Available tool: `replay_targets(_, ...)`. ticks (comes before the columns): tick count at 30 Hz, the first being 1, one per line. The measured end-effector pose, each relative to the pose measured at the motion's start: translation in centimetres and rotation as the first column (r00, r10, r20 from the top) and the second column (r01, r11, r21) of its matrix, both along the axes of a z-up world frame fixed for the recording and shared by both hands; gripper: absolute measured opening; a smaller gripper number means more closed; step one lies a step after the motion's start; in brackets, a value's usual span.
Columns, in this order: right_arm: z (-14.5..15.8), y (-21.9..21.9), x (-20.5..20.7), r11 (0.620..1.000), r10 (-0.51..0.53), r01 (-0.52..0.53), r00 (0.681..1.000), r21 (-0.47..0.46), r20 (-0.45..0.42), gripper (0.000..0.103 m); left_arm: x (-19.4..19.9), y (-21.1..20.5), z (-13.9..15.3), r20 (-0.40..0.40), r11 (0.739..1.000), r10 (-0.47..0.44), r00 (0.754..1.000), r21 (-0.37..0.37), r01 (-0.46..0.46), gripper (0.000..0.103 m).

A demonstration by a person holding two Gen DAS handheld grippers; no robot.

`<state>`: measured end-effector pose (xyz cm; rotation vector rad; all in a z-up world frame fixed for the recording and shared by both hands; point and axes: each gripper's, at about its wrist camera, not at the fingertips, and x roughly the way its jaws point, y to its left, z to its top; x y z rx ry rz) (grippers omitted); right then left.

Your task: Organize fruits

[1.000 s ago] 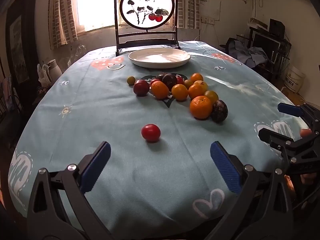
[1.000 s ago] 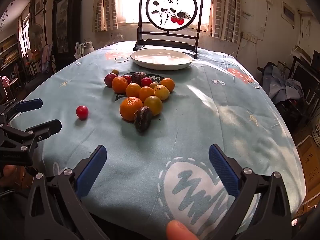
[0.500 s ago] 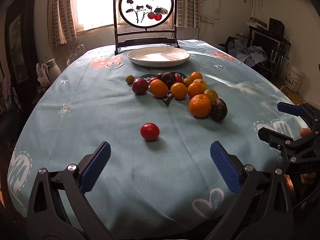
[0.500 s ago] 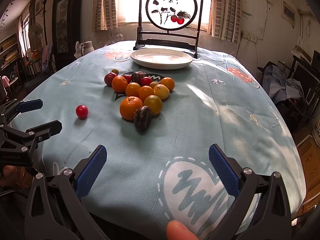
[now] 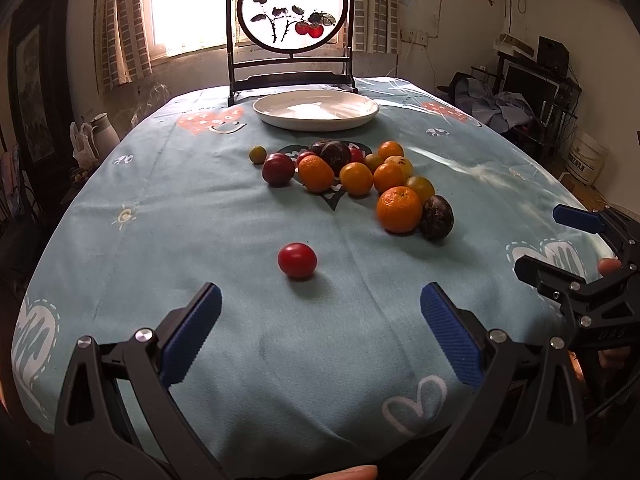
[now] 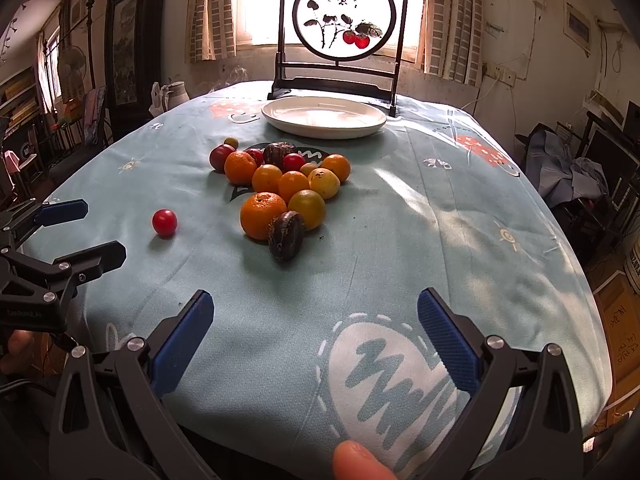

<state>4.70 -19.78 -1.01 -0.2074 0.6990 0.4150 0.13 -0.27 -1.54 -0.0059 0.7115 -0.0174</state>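
You are holding 2 grippers low over the near edge of a round table covered in a pale blue tablecloth [image 5: 200, 208]. The left gripper [image 5: 320, 320] is standing wide apart and empty, and the right gripper [image 6: 316, 320] is also spread open and empty.

A single cherry tomato [image 5: 297, 260] is sitting alone just ahead of the left gripper, apart from the rest. Beyond it, a cluster of fruit is lying mid-table: a large mandarin [image 5: 399, 209] touching a dark, wrinkled fruit that may be a passion fruit [image 5: 436, 217], smaller oranges [image 5: 355, 178] behind them, and a dark red plum [image 5: 278, 169] at the left end. An empty white plate [image 5: 316, 109] is waiting at the far side, in front of a framed round painting [image 5: 292, 16].

The tomato is likely light, smooth, thin-skinned and prone to rolling, so you are better off closing gently across its widest middle. The mandarin is probably firmer and heavier, tolerating a squarer squeeze across its sides.
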Motion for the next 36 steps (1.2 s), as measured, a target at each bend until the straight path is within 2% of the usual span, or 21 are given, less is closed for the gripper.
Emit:
replay_targets(31, -0.3, -0.1, 0.1, 1.000, -0.001, 0.001, 1.000, 0.000, -0.006, 0.102, 0.6, 0.4, 0.1, -0.012, 1.000, -0.001, 1.000, -0.006, 0.001, 0.101)
replay_targets(36, -1.2, 0.3, 0.4, 1.000, 0.005, -0.005, 1.000, 0.009, -0.021, 0.102, 0.7, 0.8, -0.2, -0.017, 1.000, 0.000, 1.000, -0.007, 0.000, 0.101)
